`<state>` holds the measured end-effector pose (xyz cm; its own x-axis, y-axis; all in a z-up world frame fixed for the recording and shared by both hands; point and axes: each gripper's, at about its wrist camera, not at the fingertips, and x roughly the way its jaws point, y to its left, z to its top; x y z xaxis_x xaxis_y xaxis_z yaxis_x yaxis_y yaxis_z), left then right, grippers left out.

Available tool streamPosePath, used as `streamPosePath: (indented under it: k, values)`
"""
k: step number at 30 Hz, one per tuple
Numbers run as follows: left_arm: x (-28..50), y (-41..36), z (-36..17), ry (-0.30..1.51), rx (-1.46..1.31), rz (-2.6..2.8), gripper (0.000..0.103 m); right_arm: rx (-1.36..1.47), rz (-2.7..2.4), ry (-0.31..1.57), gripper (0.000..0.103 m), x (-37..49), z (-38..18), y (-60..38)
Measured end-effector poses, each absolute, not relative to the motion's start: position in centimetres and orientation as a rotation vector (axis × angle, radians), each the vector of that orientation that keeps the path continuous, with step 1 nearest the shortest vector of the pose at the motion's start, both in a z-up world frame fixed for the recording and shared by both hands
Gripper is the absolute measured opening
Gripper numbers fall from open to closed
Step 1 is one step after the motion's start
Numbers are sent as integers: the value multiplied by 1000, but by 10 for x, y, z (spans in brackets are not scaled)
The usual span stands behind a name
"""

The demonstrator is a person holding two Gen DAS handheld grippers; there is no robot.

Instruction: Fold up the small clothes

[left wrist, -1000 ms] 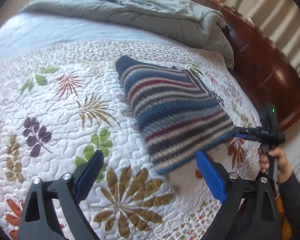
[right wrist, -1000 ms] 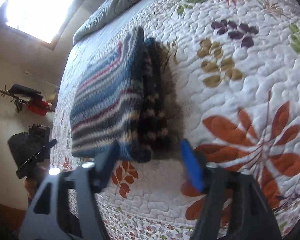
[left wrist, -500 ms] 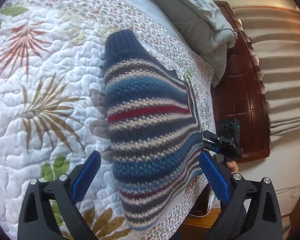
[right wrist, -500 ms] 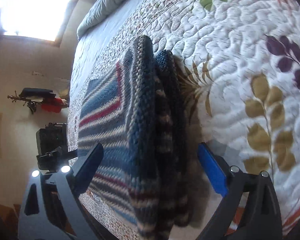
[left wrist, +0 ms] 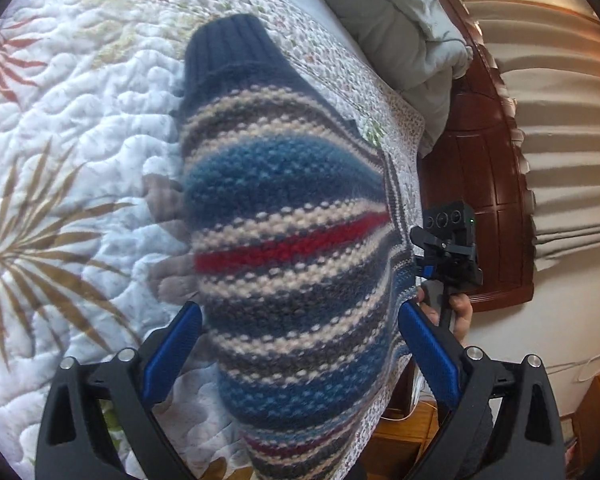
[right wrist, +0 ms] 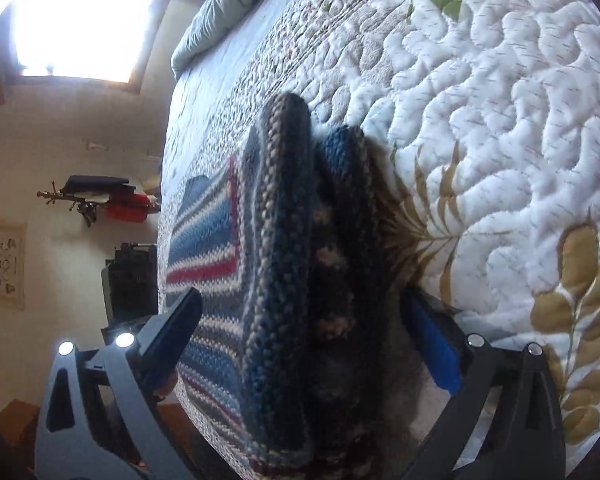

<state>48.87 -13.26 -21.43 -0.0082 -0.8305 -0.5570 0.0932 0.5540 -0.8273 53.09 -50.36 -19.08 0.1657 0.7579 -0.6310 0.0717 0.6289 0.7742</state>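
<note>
Quilted leaf-print bedspread [left wrist: 72, 128], folded striped sweater [left wrist: 292, 248], both claws spread, wooden headboard [left wrist: 484, 168]

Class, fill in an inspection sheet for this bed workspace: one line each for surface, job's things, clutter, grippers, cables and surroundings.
Surface: floral quilt covering the bed.
Job's things: striped knit sweater, folded in layers, lying near the quilt's edge.
Clutter: grey duvet bunched at the far end of the bed.
Grippers: left gripper open, fingers either side of the sweater; right gripper open, straddling the stacked fold edges.
Cables: a thin cord on the wall, low down.
Surroundings: dark wooden bed frame, pleated curtain, bright window, wall rack with clothes, framed poster.
</note>
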Motion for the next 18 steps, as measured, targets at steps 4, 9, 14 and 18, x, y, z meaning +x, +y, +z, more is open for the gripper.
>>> streamPosePath:
  k: [4, 9, 14, 18]
  values:
    - [489, -143, -223, 1414, -702, -833, 98, 697, 623, 1379, 99, 530, -193, -485]
    - [491, -144, -218, 1356, -689, -795, 82, 661, 626, 1398, 51, 525, -195, -478]
    - [488, -149, -202, 1328, -638, -763, 60, 642, 609, 1354, 41, 510, -182, -479]
    - [483, -144, -192, 1308, -623, -733, 55, 649, 606, 1323, 40, 498, -163, -472]
